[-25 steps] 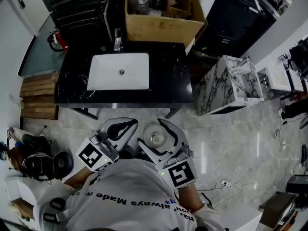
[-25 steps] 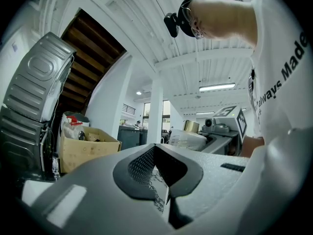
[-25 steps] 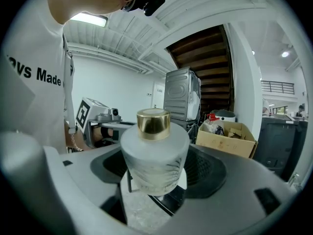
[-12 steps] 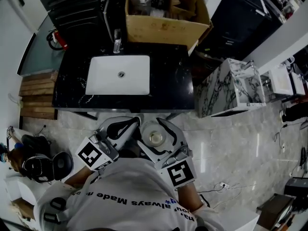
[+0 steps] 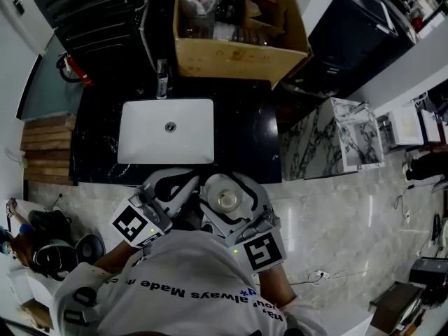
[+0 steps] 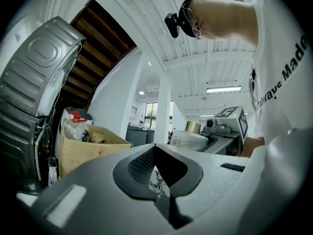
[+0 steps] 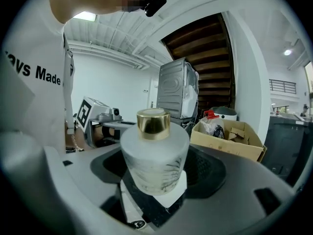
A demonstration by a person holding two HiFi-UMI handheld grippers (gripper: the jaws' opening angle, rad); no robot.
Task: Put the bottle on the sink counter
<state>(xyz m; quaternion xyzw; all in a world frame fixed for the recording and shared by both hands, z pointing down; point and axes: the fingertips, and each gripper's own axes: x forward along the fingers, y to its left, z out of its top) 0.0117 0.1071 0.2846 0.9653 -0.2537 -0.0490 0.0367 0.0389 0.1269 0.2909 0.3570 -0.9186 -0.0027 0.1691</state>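
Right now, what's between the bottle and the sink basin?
Head view: only a bare strip of black sink counter separates the bottle, gripped by the right gripper, from the white sink basin. Nothing stands on that strip.

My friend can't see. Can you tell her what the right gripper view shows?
A frosted white bottle with a gold cap stands upright, gripped between the two grey jaws of the right gripper. Behind it are a cardboard box full of odds and ends and a tall metal machine, with a person's white shirt at the left.
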